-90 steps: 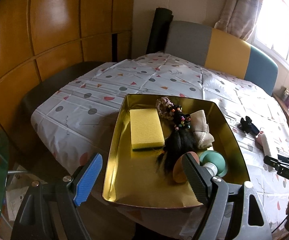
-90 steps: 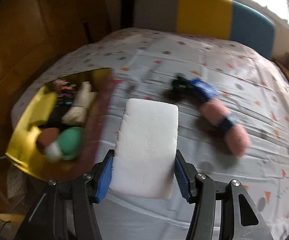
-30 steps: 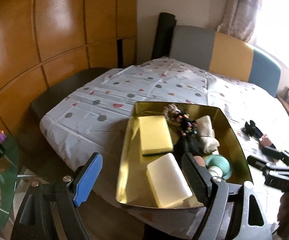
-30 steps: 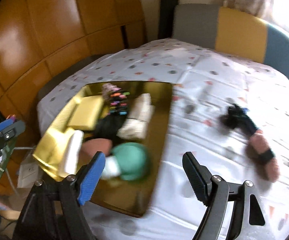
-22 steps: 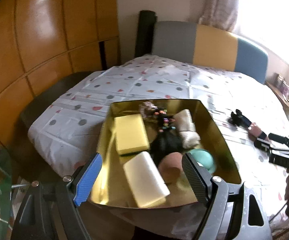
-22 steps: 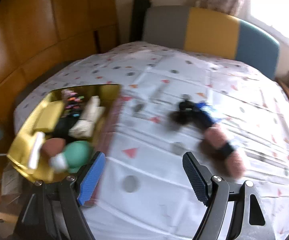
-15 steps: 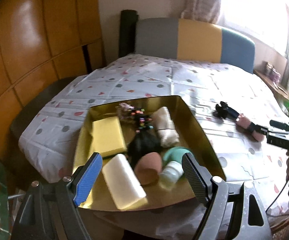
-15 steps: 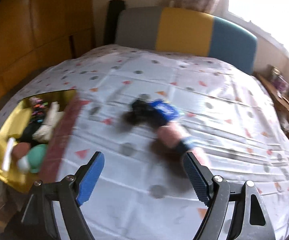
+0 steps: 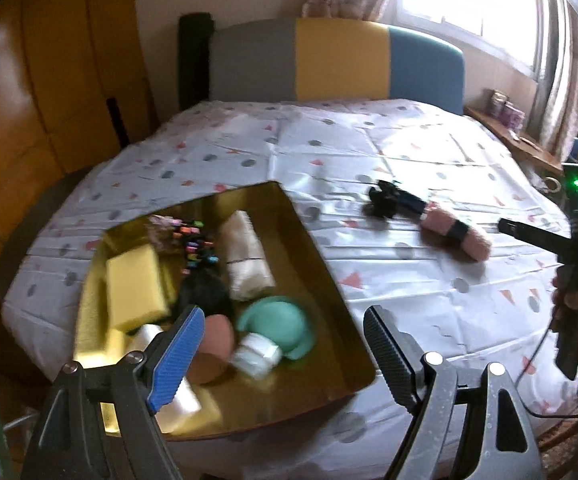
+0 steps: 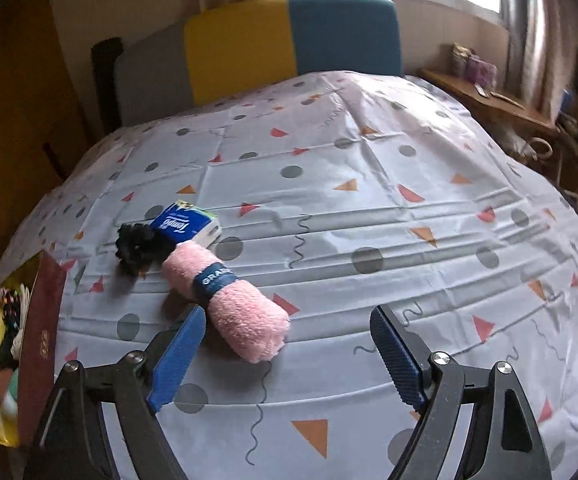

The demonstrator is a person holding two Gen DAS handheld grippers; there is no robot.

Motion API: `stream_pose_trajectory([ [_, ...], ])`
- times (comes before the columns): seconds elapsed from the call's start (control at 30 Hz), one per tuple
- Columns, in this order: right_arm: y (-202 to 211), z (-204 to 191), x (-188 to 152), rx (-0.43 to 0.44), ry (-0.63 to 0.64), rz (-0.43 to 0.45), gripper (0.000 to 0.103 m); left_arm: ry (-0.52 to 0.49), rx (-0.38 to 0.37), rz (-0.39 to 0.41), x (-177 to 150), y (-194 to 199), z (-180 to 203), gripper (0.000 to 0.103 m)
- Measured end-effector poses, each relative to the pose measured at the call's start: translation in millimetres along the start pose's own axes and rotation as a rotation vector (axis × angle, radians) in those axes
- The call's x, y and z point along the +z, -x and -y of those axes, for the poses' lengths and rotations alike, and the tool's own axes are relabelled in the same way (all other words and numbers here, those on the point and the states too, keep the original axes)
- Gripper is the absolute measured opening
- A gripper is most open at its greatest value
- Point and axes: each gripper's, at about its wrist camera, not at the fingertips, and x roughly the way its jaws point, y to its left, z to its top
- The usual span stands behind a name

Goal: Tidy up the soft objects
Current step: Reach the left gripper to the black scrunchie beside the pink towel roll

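Observation:
A gold tray (image 9: 321, 252) at the table's left holds a yellow sponge (image 9: 135, 288), a white sponge (image 9: 177, 394), a beige rolled cloth (image 9: 245, 262), a green puff (image 9: 279, 326), a brown puff (image 9: 213, 346) and hair ties (image 9: 193, 240). A pink rolled towel (image 10: 229, 300), a black scrunchie (image 10: 139, 248) and a blue tissue pack (image 10: 187, 222) lie on the tablecloth. My right gripper (image 10: 285, 354) is open and empty, just in front of the pink towel. My left gripper (image 9: 285, 350) is open and empty over the tray's near edge.
The dotted tablecloth (image 10: 369, 208) covers the whole table. A grey, yellow and blue chair back (image 9: 329, 64) stands behind it. A wooden shelf (image 10: 489, 108) with small items is at the right, wooden panels (image 9: 29, 100) at the left.
The right gripper let go of the white sponge in the tray and swung right toward the pink towel. The left view also turned right.

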Motion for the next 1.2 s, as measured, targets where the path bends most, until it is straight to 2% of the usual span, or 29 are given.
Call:
stream_pose_trajectory([
  [0.3, -1, 19, 3, -0.044, -0.088, -0.009, 0.087, 0.011, -0.107, -0.053, 15, -19, 26, 0.082],
  [0.47, 0, 30, 5, -0.023, -0.149, -0.018, 0.087, -0.030, -0.156, -0.079, 34, -35, 48, 0.072],
  [0.7, 3, 27, 7, 0.001, -0.148, -0.010, 0.088, 0.007, -0.225, -0.137, 67, -71, 73, 0.058],
  [0.77, 4, 28, 7, 0.015, -0.157, -0.011, 0.088, 0.007, -0.227, -0.164, 76, -87, 81, 0.050],
  [0.87, 4, 28, 8, 0.032, -0.169, -0.014, 0.088, 0.013, -0.233, -0.192, 88, -113, 89, 0.046],
  [1.03, 0, 28, 8, 0.060, -0.182, -0.029, 0.088, 0.078, -0.250, -0.226, 108, -157, 95, 0.045],
  [1.2, 0, 27, 9, 0.073, -0.188, -0.032, 0.088, 0.109, -0.215, -0.240, 126, -194, 105, 0.047],
])
